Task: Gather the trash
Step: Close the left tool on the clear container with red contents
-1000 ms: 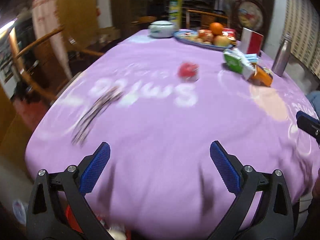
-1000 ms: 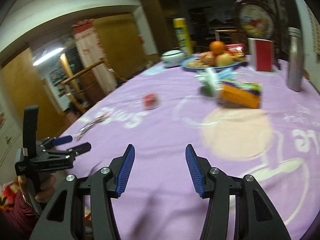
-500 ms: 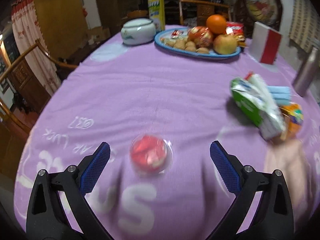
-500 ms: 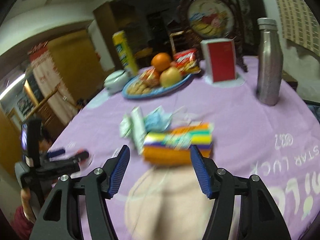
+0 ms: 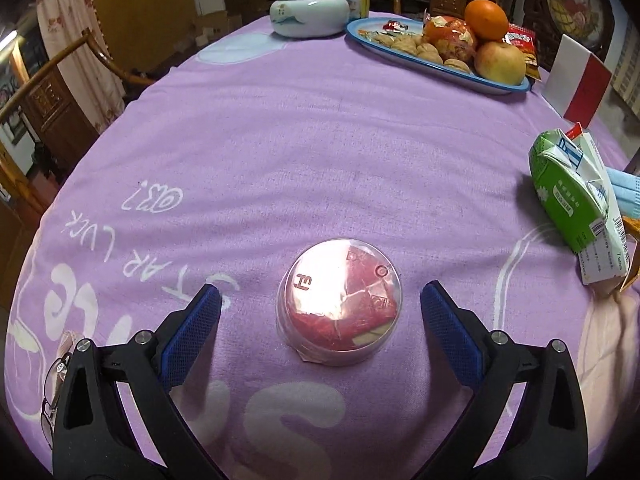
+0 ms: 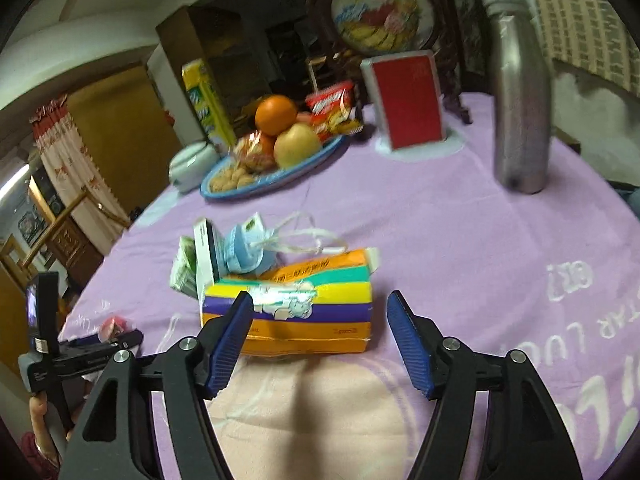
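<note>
A clear plastic cup with red wrapper inside [image 5: 339, 307] lies on the purple tablecloth [image 5: 320, 152]. My left gripper [image 5: 320, 304] is open, its fingers either side of the cup, apart from it. A striped orange, purple and green carton [image 6: 294, 304] lies in front of my right gripper [image 6: 320, 312], which is open with its tips astride the carton's near side. A crushed green and white carton [image 5: 576, 196] [image 6: 192, 260] and a blue face mask [image 6: 246, 250] lie behind it. The left gripper shows small at the right wrist view's left edge [image 6: 120, 338].
A blue plate [image 5: 400, 54] of fruit and snacks, a white lidded bowl [image 5: 308, 10] and a yellow can stand at the far side. A red card stand [image 6: 408, 100] and a steel bottle [image 6: 520, 92] stand far right. Glasses [image 5: 54, 392] lie near left. Wooden chairs flank the table.
Both grippers have moved forward over the table: the left up to the red-filled cup, the right up to the striped carton. Both stayed open.
</note>
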Motion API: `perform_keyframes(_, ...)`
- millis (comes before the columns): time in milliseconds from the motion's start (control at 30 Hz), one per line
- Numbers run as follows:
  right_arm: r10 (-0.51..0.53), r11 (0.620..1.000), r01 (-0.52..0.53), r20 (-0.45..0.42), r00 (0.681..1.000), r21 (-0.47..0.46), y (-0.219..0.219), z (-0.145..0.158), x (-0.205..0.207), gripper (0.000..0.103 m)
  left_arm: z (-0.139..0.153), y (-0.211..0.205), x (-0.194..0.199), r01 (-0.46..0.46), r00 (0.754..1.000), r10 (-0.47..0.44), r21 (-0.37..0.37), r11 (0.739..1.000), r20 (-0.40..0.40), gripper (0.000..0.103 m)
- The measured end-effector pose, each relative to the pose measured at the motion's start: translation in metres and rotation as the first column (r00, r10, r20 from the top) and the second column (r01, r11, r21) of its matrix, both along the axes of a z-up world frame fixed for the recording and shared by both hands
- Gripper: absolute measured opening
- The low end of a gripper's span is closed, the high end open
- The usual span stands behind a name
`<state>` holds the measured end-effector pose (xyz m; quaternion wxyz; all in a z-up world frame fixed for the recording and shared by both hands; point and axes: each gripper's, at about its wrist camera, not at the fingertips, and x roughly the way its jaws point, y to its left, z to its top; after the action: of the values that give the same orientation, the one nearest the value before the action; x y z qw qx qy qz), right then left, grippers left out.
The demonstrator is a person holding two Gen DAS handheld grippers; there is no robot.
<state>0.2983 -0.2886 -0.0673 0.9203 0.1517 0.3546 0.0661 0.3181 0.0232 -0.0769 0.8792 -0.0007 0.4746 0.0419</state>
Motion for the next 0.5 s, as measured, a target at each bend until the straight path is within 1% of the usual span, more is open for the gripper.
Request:
perform_keyframes(67,0.015,1.000,-0.016,-0.033,0.999,-0.015,0.006,-0.007,0.007,0.069,0.000,-0.001,0.001,0.002,1.000,-0.002,0.001,1.000,0.002,0.097)
perform_keyframes(100,0.049,0.999,-0.049,-0.046,0.998,0.000,0.010,-0.009,0.008,0.069,0.000,-0.001,0.000,0.003,1.000,-0.003,0.000,1.000,0.003,0.097)
perform_keyframes(133,0.102,0.994,-0.101,-0.047,0.994,0.034,0.014,-0.008,0.006,0.069,0.000,-0.001,0.000,0.005,1.000,-0.005,0.000,1.000,0.004,0.097)
perform_keyframes(167,0.176,0.982,-0.173,-0.040,0.984,0.076,0.021,-0.004,0.002,0.069,0.000,-0.001,0.000,0.007,1.000,-0.007,0.000,1.000,0.003,0.097)
perform_keyframes(200,0.258,0.961,-0.255,-0.008,0.966,0.108,0.030,0.006,-0.008,0.069,0.000,-0.001,0.000,0.008,1.000,-0.008,0.000,1.000,0.002,0.097)
perform_keyframes(267,0.349,0.925,-0.358,0.090,0.933,0.124,0.039,0.026,-0.028,0.068,0.000,-0.001,0.000,0.012,1.000,-0.012,-0.001,1.000,0.000,0.097)
perform_keyframes(300,0.361,0.923,-0.376,0.156,0.920,0.080,0.043,0.037,-0.039,0.069,0.000,0.000,0.000,0.013,1.000,-0.013,-0.002,1.000,-0.001,0.097)
perform_keyframes(333,0.337,0.937,-0.348,0.184,0.923,0.025,0.044,0.042,-0.044,0.073,0.000,-0.001,0.000,0.013,1.000,-0.013,0.000,1.000,0.000,0.097)
perform_keyframes(367,0.297,0.954,-0.298,0.188,0.936,-0.026,0.043,0.043,-0.043,0.076,0.000,-0.001,-0.001,0.012,1.000,-0.012,0.002,1.000,0.000,0.097)
perform_keyframes(400,0.233,0.972,-0.224,0.155,0.960,-0.070,0.039,0.038,-0.036,0.077,0.000,-0.001,-0.001,0.011,1.000,-0.011,0.003,1.000,0.001,0.097)
perform_keyframes(433,0.170,0.983,-0.160,0.110,0.979,-0.093,0.033,0.030,-0.027,0.077,0.000,-0.001,-0.001,0.010,1.000,-0.010,0.003,1.000,0.000,0.097)
perform_keyframes(467,0.104,0.989,-0.097,0.063,0.993,-0.114,0.027,0.022,-0.016,0.077,0.000,-0.002,-0.001,0.009,1.000,-0.009,0.003,1.000,0.000,0.097)
perform_keyframes(500,0.036,0.992,-0.035,0.007,0.999,-0.121,0.017,0.010,-0.004,0.077,0.000,-0.002,-0.001,0.009,1.000,-0.009,0.003,1.000,0.000,0.097)
